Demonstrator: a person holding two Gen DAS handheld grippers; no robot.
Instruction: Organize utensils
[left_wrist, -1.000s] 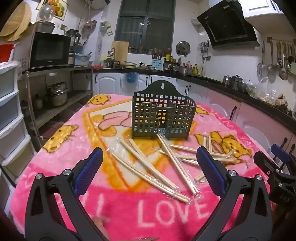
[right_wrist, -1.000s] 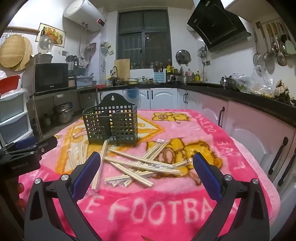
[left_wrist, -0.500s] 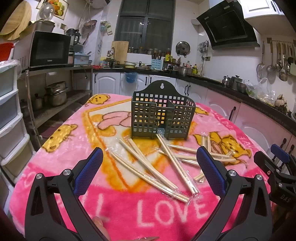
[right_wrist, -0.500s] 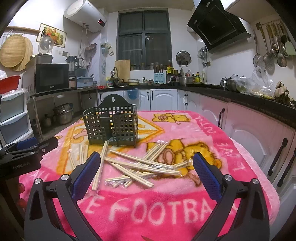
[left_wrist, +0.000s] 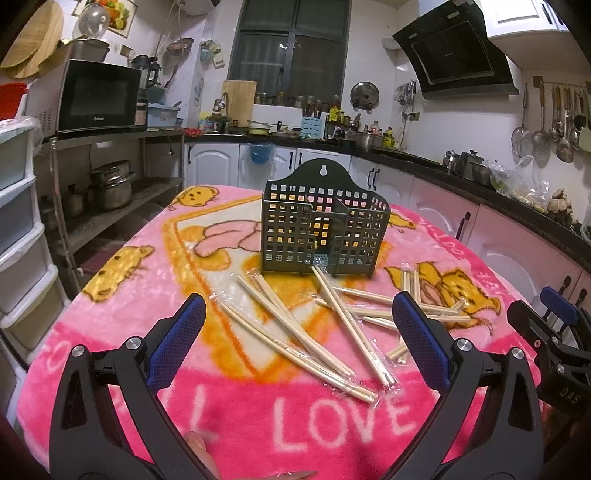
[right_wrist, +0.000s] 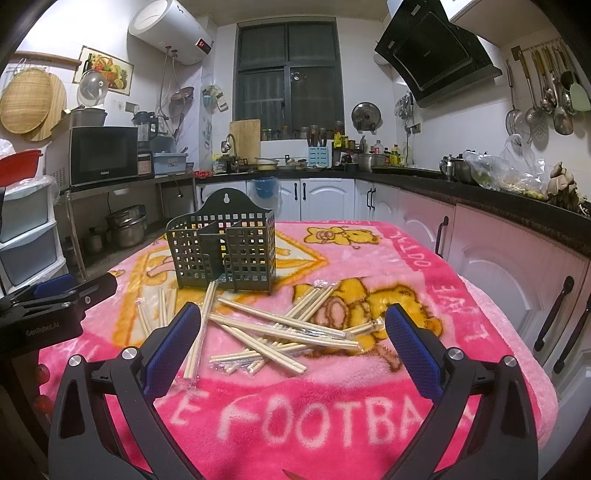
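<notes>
Cluttered kitchen, pink blanket-covered table (left_wrist: 110, 332). Wrapped chopsticks (left_wrist: 295, 332) lie scattered in front of the empty grid caddy (left_wrist: 325, 229). Left gripper (left_wrist: 295, 339) and right gripper (right_wrist: 291, 347) both hover spread wide; I'd pinch one loose outer pair mid-length.

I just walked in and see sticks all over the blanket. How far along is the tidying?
Nothing looks done yet: the dark holder appears empty. All the wrapped chopsticks lie scattered on the pink blanket in front of it. Nothing is in hand: the left gripper and right gripper are both open and hold nothing. The whole job is left: each pair has to go into the holder.
</notes>
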